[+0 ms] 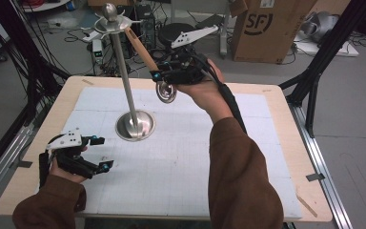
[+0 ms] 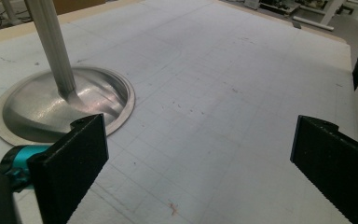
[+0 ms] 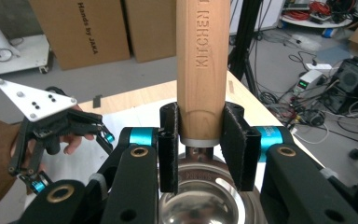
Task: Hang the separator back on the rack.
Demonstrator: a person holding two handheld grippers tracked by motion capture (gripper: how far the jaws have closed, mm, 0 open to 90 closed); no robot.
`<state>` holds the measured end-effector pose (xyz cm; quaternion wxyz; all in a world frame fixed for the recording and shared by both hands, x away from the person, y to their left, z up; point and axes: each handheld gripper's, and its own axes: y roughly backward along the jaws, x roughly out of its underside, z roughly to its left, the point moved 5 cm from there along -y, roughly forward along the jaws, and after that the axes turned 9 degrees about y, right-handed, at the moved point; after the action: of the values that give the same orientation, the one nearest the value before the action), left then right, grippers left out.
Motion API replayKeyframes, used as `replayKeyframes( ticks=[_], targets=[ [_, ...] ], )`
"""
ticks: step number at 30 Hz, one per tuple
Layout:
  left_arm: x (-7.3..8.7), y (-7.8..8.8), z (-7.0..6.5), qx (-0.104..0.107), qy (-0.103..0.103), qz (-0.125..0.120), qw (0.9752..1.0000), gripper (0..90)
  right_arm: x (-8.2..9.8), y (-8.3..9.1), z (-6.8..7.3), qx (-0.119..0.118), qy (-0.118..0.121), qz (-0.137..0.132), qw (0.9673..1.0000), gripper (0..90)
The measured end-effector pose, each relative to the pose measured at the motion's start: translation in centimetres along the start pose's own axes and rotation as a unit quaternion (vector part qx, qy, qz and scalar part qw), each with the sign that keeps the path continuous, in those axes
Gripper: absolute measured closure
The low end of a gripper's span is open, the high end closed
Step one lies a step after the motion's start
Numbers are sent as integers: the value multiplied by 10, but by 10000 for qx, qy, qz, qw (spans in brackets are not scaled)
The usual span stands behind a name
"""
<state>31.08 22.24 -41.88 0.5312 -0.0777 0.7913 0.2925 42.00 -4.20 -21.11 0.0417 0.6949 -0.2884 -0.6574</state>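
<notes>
I see the table [image 1: 286,143] with a metal stand [image 1: 134,125] upright on its white mat [image 1: 181,157]. My right gripper [image 1: 164,76], raised above the far side of the table, is clamped on the wooden handle of a ladle [image 3: 203,70]; its steel bowl [image 1: 166,91] hangs below the jaws with nothing in it. My left gripper [image 1: 102,152] rests low beside the stand's base, jaws spread wide around nothing.

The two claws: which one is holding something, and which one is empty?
The right claw holds a ladle, its pads clamped on the wooden handle, raised beside the metal stand. The left claw is open and empty, low over the white mat.
</notes>
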Motion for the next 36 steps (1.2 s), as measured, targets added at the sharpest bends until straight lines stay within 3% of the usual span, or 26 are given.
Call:
replayKeyframes(
  ticks=[36],
  targets=[
    [0, 0, 1, 18, -10, 2, 10000, 45, -2, -46, -2, -191, -173, 201, 9995, 686]
  ],
)
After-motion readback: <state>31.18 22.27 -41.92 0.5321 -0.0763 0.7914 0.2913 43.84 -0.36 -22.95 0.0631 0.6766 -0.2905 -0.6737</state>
